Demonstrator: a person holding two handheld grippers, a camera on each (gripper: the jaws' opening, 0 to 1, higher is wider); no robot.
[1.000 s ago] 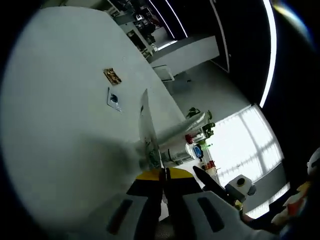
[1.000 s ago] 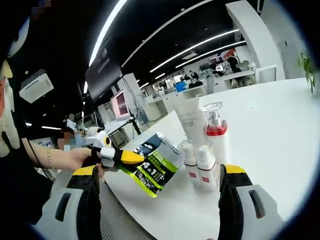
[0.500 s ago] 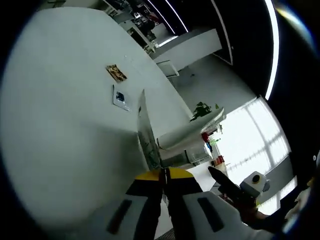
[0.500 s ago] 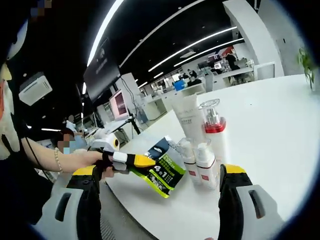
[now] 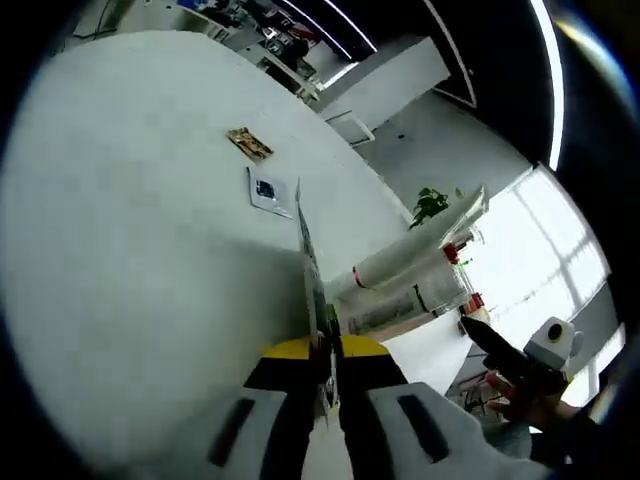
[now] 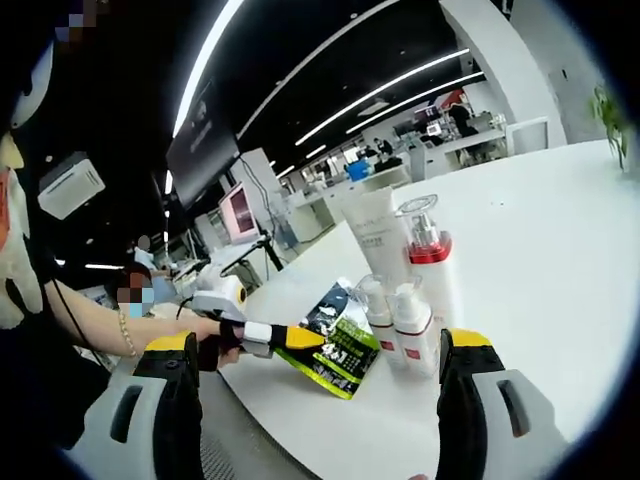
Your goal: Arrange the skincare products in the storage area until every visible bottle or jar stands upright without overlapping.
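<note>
My left gripper (image 5: 325,348) is shut on a flat green-and-black sachet (image 5: 310,265), seen edge-on above the white table (image 5: 120,250). In the right gripper view the same left gripper (image 6: 290,337) holds the sachet (image 6: 342,340) low over the table, just left of two small white bottles (image 6: 378,315) (image 6: 410,322). Behind them stand a white tube (image 6: 372,230) and a pump bottle with a red collar (image 6: 430,265), all upright. My right gripper (image 6: 318,340) is open, with its jaws wide apart on either side of the group and nothing between them.
A small brown card (image 5: 250,144) and a white card with a dark square (image 5: 268,190) lie further out on the table. A person's hand (image 6: 212,340) holds the left gripper at the table's near edge. Bare tabletop (image 6: 540,240) stretches right of the bottles.
The left gripper has carried the sachet lower and closer to the small bottles. The right gripper stays open and nearly still.
</note>
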